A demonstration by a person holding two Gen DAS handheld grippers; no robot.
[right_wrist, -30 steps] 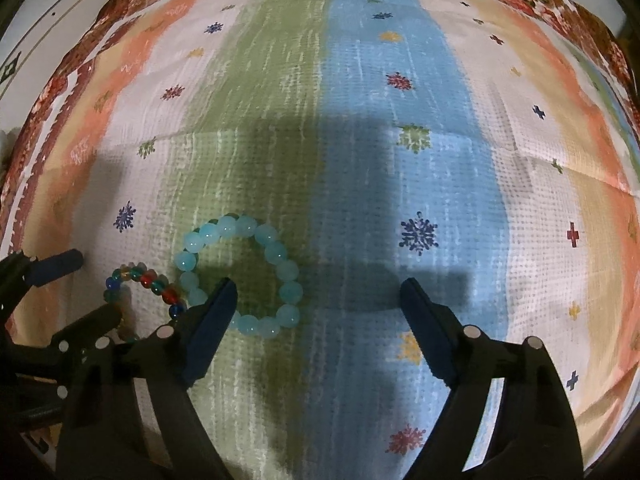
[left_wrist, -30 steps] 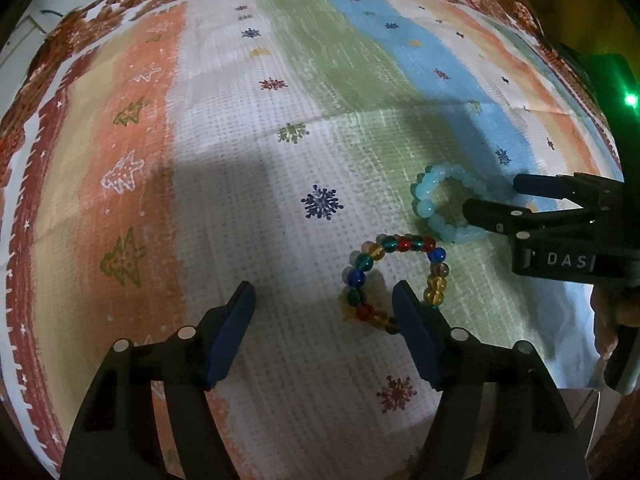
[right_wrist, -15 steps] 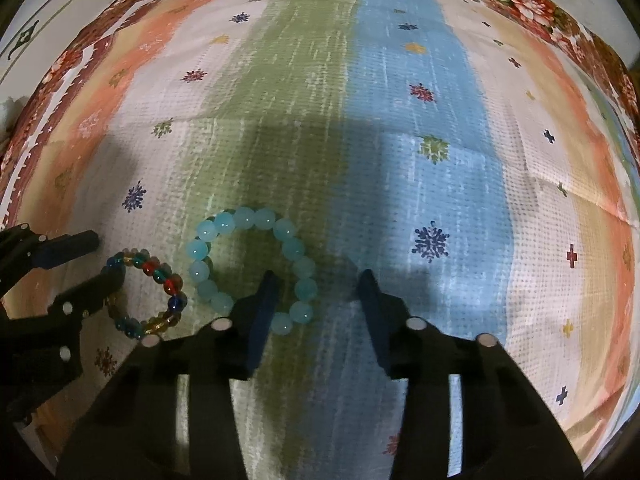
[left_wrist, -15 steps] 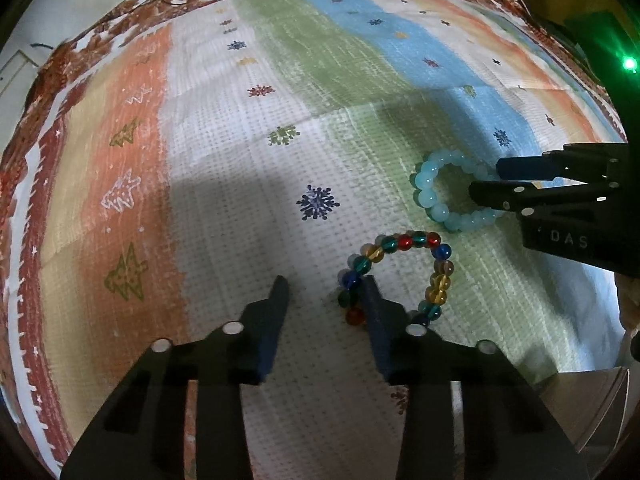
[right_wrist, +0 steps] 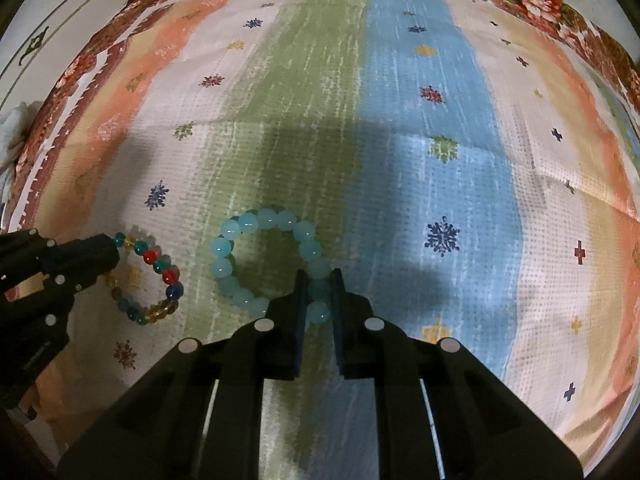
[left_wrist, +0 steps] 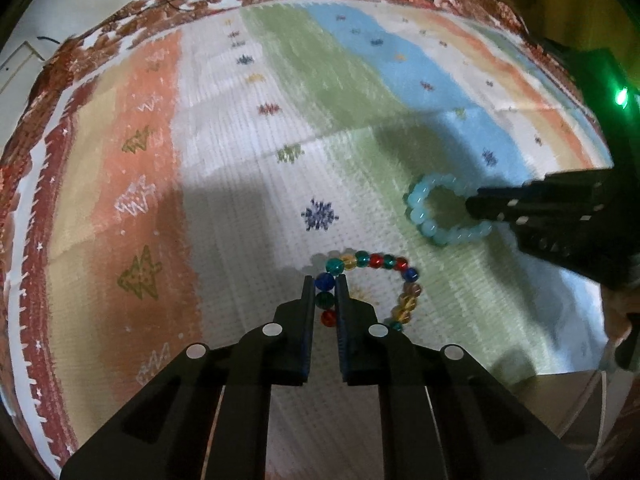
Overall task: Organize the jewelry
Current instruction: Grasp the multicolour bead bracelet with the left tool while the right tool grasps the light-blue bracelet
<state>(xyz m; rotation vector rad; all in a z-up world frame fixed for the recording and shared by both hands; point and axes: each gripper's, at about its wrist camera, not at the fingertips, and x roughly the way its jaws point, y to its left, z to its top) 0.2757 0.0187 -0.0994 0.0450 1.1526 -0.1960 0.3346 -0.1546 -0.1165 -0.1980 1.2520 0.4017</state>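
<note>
Striped, snowflake-printed cloth (right_wrist: 400,128) with a floral border covers the tabletop, and both bracelets lie on its green band just beside each other. Left tongs (left_wrist: 325,298) are pinched nearly closed on the multicolored bead bracelet (left_wrist: 374,261), right tongs (right_wrist: 318,290) likewise on the pale turquoise bead bracelet (right_wrist: 244,222). Judging by this, the grasp step is finishing; next comes lifting each loop clear without snagging or stretching.
</note>
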